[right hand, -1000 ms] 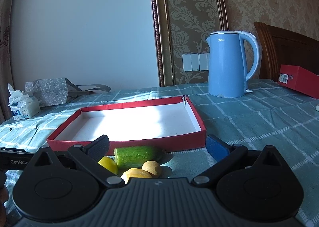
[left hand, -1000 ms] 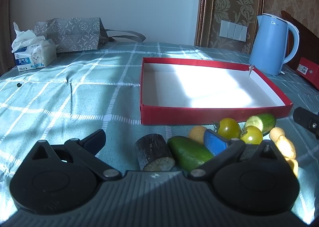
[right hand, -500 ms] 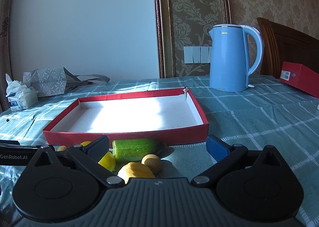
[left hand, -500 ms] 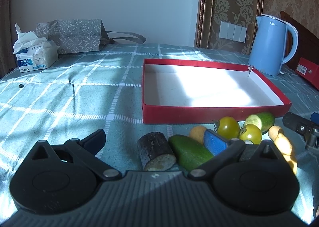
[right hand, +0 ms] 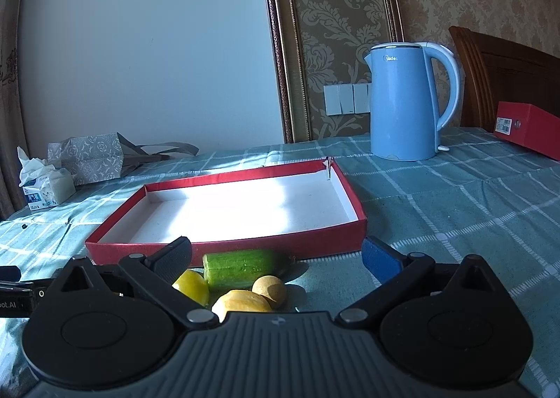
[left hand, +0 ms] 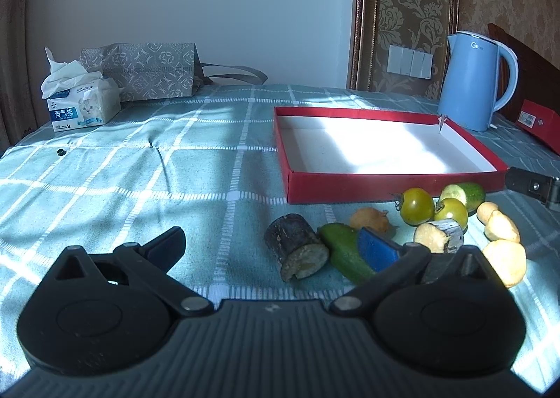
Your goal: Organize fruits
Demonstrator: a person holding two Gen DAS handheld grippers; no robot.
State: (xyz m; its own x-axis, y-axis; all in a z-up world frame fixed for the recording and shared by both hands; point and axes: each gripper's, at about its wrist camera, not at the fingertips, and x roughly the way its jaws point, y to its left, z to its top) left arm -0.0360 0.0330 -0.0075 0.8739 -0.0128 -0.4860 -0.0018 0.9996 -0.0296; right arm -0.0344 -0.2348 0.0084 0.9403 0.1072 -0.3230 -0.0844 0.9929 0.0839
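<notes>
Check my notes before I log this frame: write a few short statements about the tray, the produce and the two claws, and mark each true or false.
1. The red tray has nothing in it. True.
2. Both green tomatoes already lie inside the tray. False: they sit on the tablecloth in front of its near wall.
3. The left claw is open and holds nothing. True.
4. The right claw is clamped on the cucumber piece. False: its fingers are spread and the cucumber piece lies on the cloth between them.
5. The blue kettle stands inside the tray. False: it stands on the cloth beyond the tray's far right corner.
</notes>
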